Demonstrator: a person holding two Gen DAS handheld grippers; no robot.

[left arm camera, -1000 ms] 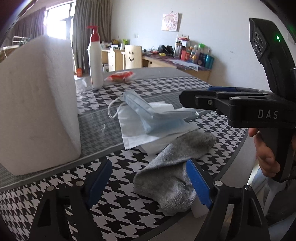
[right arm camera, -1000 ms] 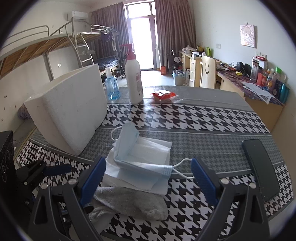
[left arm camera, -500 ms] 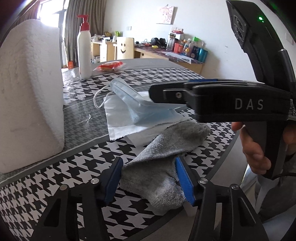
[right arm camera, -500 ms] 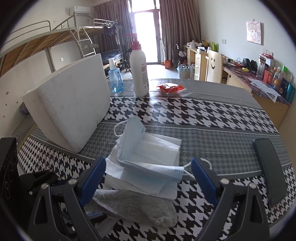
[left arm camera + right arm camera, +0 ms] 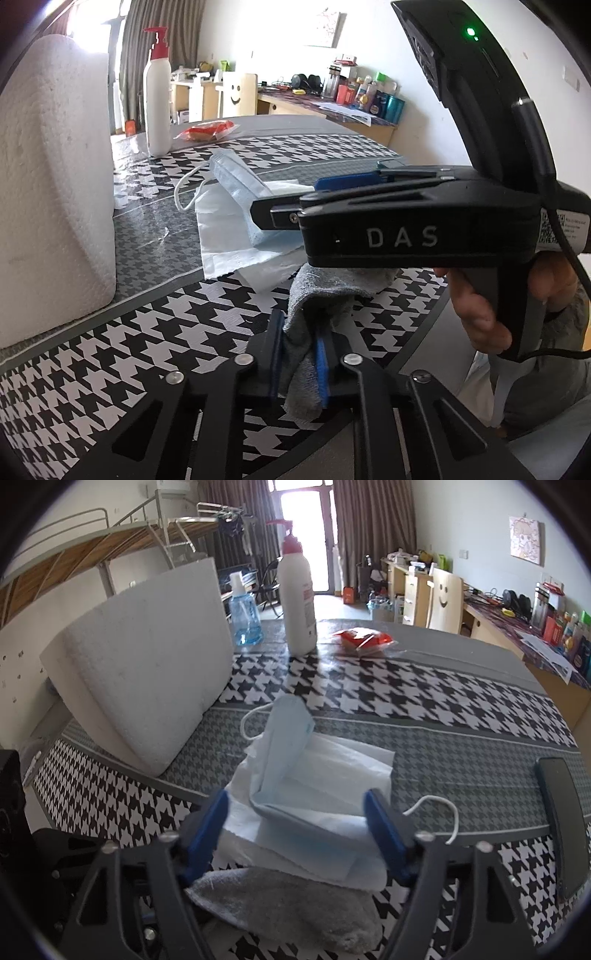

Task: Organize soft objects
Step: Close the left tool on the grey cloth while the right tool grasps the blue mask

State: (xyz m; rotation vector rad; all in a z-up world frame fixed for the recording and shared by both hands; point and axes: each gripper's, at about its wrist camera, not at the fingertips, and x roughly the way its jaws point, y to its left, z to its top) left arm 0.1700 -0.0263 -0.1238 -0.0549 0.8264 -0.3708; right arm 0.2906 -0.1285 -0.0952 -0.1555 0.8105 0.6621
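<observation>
Pinching the near end of the grey sock (image 5: 332, 295), the left gripper (image 5: 299, 354) closes its blue fingers (image 5: 321, 365) on the bunched cloth at the tabletop (image 5: 110, 369) edge. The sock's long axis runs from the fingers away toward the mask (image 5: 236, 181) and tissue (image 5: 225, 243).

Only the left view shows this grip and the hand (image 5: 480, 317) holding the right gripper (image 5: 295, 823). Only the right view shows the blue bottle (image 5: 243, 616) and the dark phone (image 5: 565, 823) at the right.

The right gripper's fingers (image 5: 384, 830) are apart and closing, with the folded mask (image 5: 291, 753) and tissue (image 5: 347, 760) between them, not yet pressed. The sock (image 5: 288, 912) lies under them, across the view.

A white foam block (image 5: 147, 679) stands at the left; whether it holds anything I cannot tell.
</observation>
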